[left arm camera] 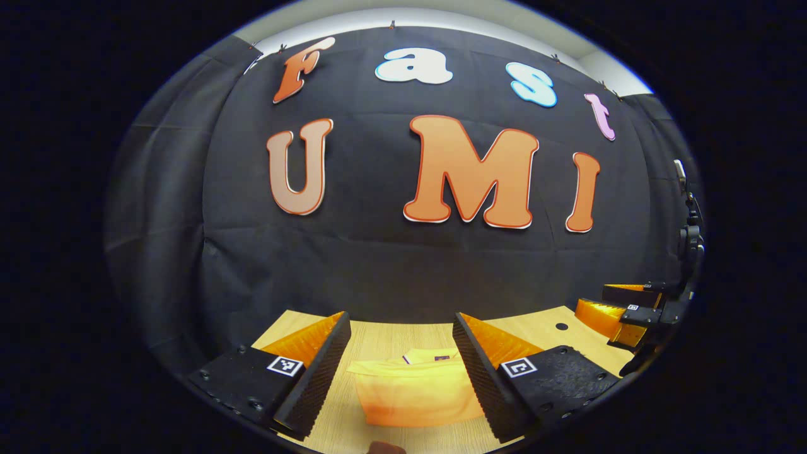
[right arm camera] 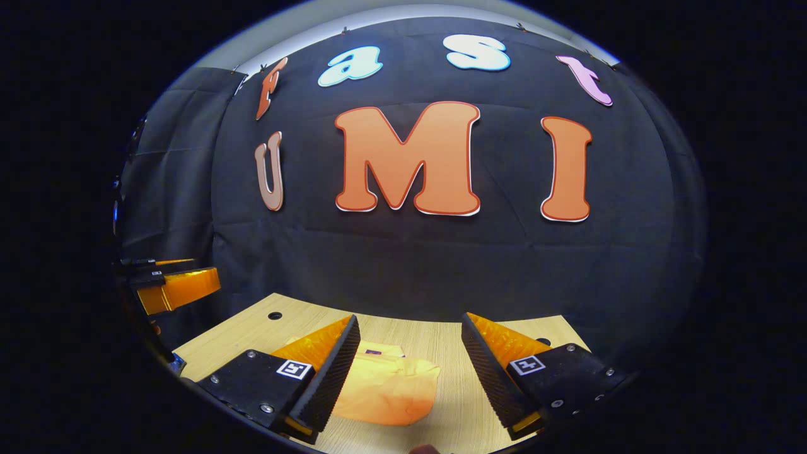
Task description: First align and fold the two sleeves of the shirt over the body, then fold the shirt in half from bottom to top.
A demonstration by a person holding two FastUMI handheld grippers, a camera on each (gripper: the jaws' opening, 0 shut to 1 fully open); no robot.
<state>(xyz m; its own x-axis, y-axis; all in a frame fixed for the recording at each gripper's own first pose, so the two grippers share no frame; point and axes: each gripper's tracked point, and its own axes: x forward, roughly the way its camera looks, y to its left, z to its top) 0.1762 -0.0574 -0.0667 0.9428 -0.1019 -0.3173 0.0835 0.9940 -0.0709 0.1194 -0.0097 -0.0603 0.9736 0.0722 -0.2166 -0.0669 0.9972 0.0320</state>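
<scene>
Lying folded on the table (left arm camera: 403,334), the shirt (left arm camera: 413,391) sits below both gaping claws.

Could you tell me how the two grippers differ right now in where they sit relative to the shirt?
The left gripper frames the shirt centrally between its fingers; the right gripper has the shirt off toward one finger, partly hidden behind it. Both are open and hold nothing, above the table.

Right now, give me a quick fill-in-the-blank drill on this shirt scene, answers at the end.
1. The shirt lies on a ____ table.
2. The left gripper has its jaws ____.
3. The right gripper holds ____ between its fingers.
4. The shirt's colour is ____.

Answers: wooden; open; nothing; yellow
</scene>
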